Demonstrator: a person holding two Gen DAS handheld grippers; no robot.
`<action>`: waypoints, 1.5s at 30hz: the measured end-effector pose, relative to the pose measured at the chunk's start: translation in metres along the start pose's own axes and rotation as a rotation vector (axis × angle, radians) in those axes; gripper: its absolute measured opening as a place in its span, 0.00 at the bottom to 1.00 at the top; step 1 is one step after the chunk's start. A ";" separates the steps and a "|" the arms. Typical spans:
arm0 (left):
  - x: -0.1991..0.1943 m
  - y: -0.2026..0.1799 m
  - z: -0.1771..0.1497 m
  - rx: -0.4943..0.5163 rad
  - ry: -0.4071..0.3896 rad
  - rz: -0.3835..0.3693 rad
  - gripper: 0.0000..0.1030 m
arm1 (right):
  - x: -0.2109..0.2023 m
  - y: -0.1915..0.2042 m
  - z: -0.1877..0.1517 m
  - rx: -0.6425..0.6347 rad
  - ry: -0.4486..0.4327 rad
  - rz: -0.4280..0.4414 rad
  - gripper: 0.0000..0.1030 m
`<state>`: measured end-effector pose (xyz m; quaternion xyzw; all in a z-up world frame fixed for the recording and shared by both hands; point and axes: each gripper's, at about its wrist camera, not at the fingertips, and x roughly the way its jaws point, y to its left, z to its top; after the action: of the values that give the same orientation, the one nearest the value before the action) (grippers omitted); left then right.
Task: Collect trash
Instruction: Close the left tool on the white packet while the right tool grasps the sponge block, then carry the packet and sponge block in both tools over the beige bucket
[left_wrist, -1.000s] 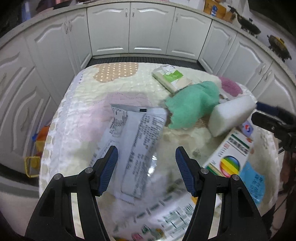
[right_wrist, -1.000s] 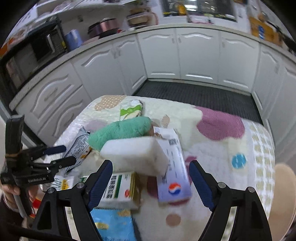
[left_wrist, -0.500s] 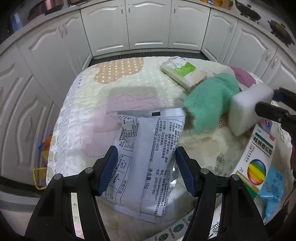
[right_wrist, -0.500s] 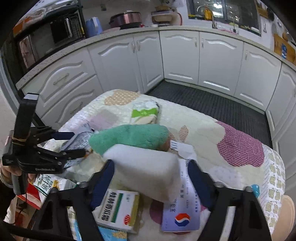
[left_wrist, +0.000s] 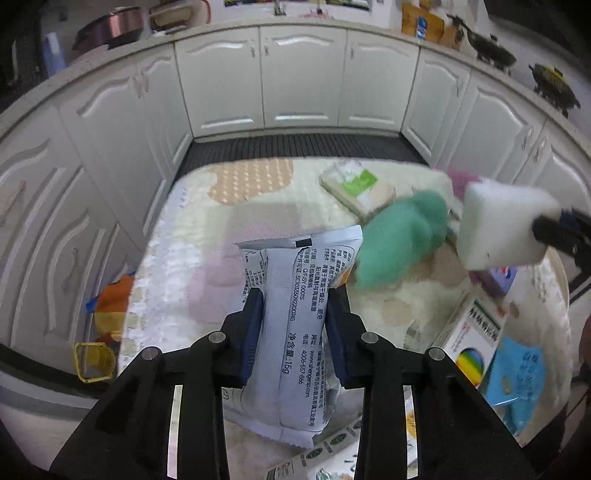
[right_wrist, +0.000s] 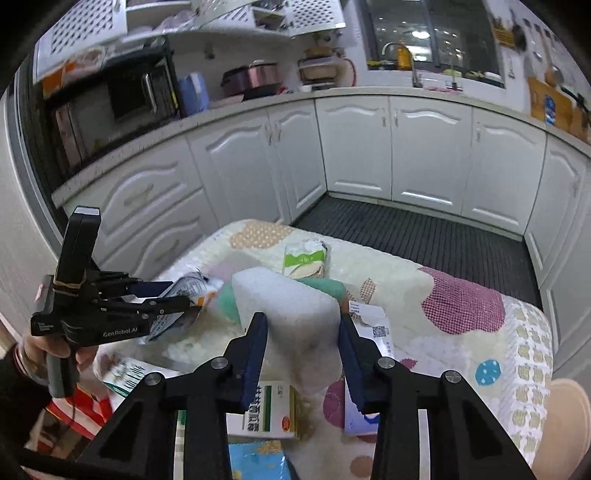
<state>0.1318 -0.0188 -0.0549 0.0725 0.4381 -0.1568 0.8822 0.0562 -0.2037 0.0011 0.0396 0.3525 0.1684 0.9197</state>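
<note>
My left gripper (left_wrist: 295, 299) is shut on a silver printed snack wrapper (left_wrist: 299, 317) and holds it above the table; it also shows in the right wrist view (right_wrist: 173, 299). My right gripper (right_wrist: 301, 321) is shut on a white foam sponge block (right_wrist: 291, 314), lifted off the table; the block also shows in the left wrist view (left_wrist: 502, 225). A green cloth (left_wrist: 402, 240) lies on the quilted table cover (left_wrist: 199, 236), behind the wrapper.
A green-and-white packet (left_wrist: 354, 184) lies at the far side. A medicine box with a rainbow circle (left_wrist: 469, 339), a blue packet (left_wrist: 517, 376) and a white-purple box (right_wrist: 369, 332) lie on the right. White cabinets surround the table. A yellow object (left_wrist: 92, 362) sits on the floor left.
My left gripper closed on the snack wrapper and lifted it. My right gripper closed on the sponge block and raised it off the table.
</note>
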 end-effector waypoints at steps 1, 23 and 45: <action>-0.006 0.000 0.001 -0.007 -0.014 -0.002 0.30 | -0.006 0.000 -0.001 0.006 -0.011 -0.005 0.36; -0.057 -0.083 -0.002 0.028 -0.127 -0.024 0.30 | -0.074 -0.014 -0.039 0.095 -0.060 -0.085 0.36; -0.055 -0.154 -0.002 0.089 -0.114 -0.107 0.30 | -0.104 -0.044 -0.066 0.188 -0.078 -0.168 0.36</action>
<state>0.0471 -0.1512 -0.0106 0.0790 0.3829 -0.2268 0.8920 -0.0472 -0.2835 0.0092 0.1026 0.3326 0.0553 0.9358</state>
